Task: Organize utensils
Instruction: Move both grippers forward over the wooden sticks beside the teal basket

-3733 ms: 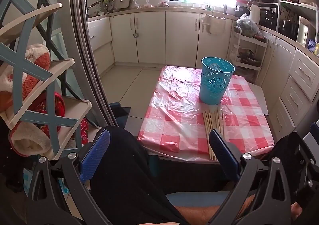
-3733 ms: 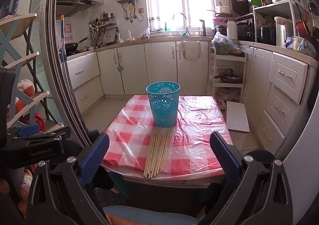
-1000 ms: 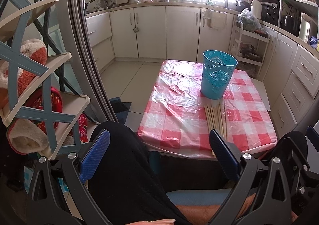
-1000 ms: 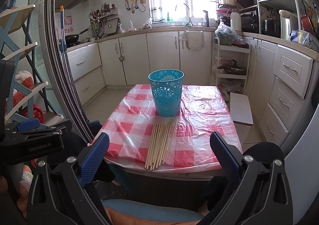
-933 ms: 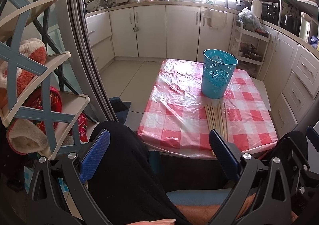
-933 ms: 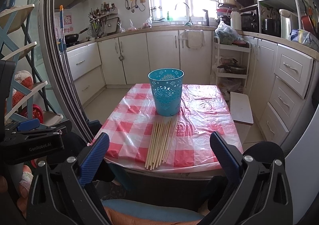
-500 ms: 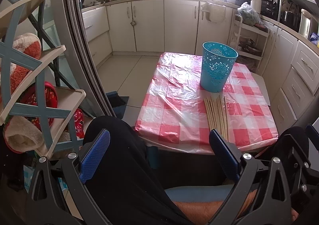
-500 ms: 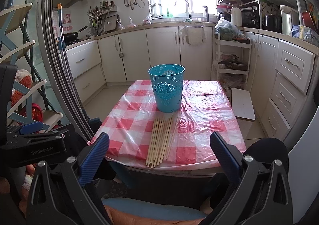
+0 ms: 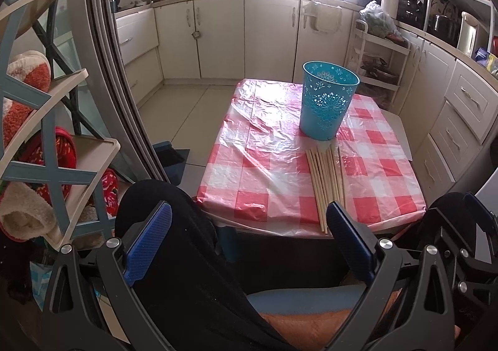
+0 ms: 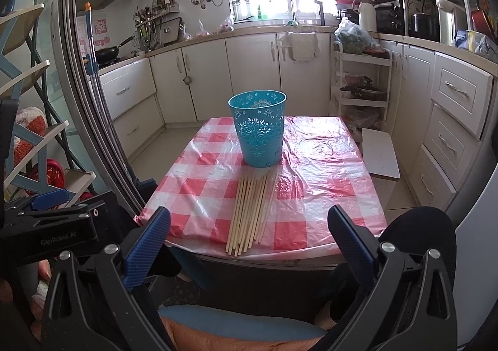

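While both hand-held grippers [image 9: 249, 242] [image 10: 249, 242] gape empty, pale wooden chopsticks [image 10: 249, 211] lie bundled, touching teal perforated bin [image 10: 260, 130]

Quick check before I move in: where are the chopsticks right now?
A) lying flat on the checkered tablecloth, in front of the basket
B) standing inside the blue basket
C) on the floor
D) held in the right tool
A: the chopsticks lie side by side on the tablecloth, just in front of the upright blue basket; both tools are open and hold nothing.
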A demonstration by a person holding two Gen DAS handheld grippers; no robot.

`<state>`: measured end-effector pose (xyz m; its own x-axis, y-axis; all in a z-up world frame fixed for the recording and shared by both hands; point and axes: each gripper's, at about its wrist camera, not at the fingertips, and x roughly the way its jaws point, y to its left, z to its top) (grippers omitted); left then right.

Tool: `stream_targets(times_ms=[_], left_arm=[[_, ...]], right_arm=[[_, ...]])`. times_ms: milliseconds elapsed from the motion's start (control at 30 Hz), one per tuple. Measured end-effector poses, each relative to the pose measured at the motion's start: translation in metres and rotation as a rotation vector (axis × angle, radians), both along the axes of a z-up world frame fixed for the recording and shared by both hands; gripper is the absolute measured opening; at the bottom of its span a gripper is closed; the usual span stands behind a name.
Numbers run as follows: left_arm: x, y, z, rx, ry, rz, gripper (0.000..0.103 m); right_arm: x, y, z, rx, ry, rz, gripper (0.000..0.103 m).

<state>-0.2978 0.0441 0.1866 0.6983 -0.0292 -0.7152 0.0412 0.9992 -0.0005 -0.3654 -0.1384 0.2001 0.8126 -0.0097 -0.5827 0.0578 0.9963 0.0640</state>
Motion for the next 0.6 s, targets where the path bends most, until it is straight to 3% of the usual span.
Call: stream_targets(times_ms=[200,433,500,600], left_arm=[[0.016,0.003,-0.009,0.005,-0.004,0.016,0.096],[0.042,0.010,-0.030,-0.010,0.051,0.040,0.096],[0.048,0.010,-0.037,-0.010,0.073,0.040,0.096],[0.056,0.010,-0.047,-0.003,0.101,0.039,0.096]], right_arm=[[0.018,-0.008,-0.014,0.015,0.050,-0.030,0.097],[0.062,-0.028,-0.047,-0.035,0.105,-0.066,0.097],[0.082,-0.037,-0.063,-0.030,0.157,-0.066,0.089],[0.116,-0.050,-0.088,0.006,0.241,-0.071,0.071]])
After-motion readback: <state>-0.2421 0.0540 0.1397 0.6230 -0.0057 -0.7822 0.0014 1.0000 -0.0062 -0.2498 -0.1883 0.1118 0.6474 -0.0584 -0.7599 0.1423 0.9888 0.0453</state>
